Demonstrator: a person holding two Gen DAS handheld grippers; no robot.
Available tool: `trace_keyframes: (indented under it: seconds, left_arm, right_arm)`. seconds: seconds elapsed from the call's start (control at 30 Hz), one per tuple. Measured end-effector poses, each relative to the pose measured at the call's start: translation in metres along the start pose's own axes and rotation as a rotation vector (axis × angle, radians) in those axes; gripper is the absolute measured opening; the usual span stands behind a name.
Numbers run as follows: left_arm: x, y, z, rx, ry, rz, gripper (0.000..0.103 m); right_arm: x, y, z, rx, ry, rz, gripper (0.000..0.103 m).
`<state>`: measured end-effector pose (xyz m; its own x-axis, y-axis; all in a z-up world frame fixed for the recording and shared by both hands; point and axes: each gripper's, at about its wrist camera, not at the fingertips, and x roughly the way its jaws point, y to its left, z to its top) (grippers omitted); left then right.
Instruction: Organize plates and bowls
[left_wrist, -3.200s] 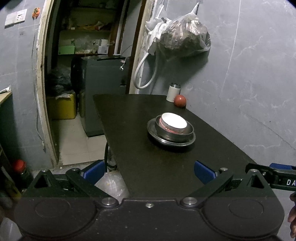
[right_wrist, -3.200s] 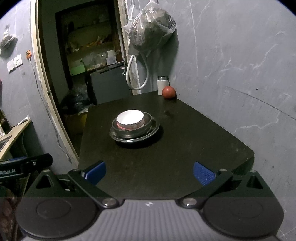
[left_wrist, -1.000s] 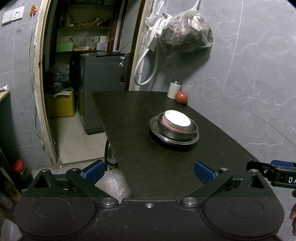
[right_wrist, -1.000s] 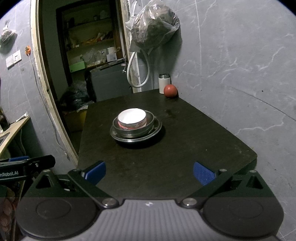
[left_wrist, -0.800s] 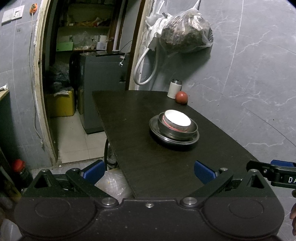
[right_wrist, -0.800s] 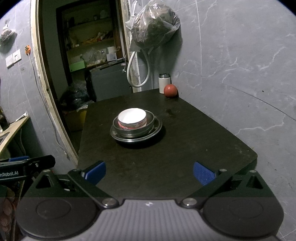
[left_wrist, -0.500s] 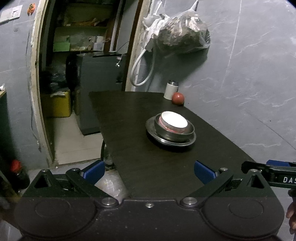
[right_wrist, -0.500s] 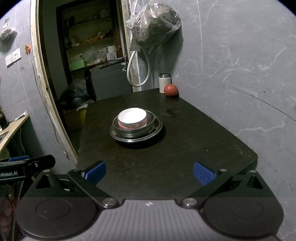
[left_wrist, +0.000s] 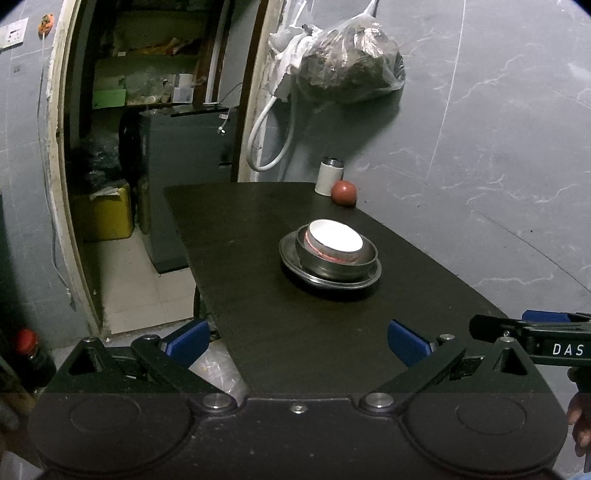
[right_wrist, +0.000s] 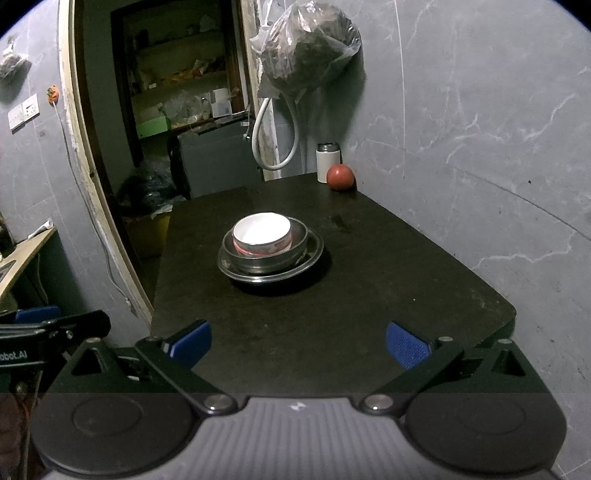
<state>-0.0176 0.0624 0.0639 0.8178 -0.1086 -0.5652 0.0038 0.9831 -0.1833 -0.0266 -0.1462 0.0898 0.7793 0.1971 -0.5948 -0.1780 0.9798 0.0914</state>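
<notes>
Nearest the lens, the left tool (left_wrist: 295, 338) sits at the 6 o'clock edge of the dark bench (left_wrist: 258, 332), its blue pads wide apart with nothing between them. The right tool (right_wrist: 297, 341) is likewise spread wide and empty over the same near edge. Both appear held back and low so each camera keeps a full view of the stack, which suggests the nesting is done, or a check of it is under way.

Mid-bench, toward 12 o'clock from the right tool and about 1 o'clock from the left, stands the stack: a steel plate (right_wrist: 314, 254) at the bottom, a steel bowl (right_wrist: 299, 240) seated in it, and a white bowl (right_wrist: 262, 230) with a red band nested inside. Largest-under-smallest keeps the pile stable and compact.

Farther off, at the bench's far corner by the wall, a red ball (right_wrist: 340, 177) rests just beside a white canister (right_wrist: 327, 162), well apart from the stack. Above them a full plastic bag (right_wrist: 306, 51) hangs on the wall.
</notes>
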Motion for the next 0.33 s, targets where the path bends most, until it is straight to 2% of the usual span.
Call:
trace_keyframes:
  seconds: [0.33]
  left_arm:
    - [0.0068,-0.0002,0.0034,0.001,0.01,0.002,0.102]
  right_arm:
    - [0.0076,-0.0043,0.0035,-0.002,0.013,-0.005,0.103]
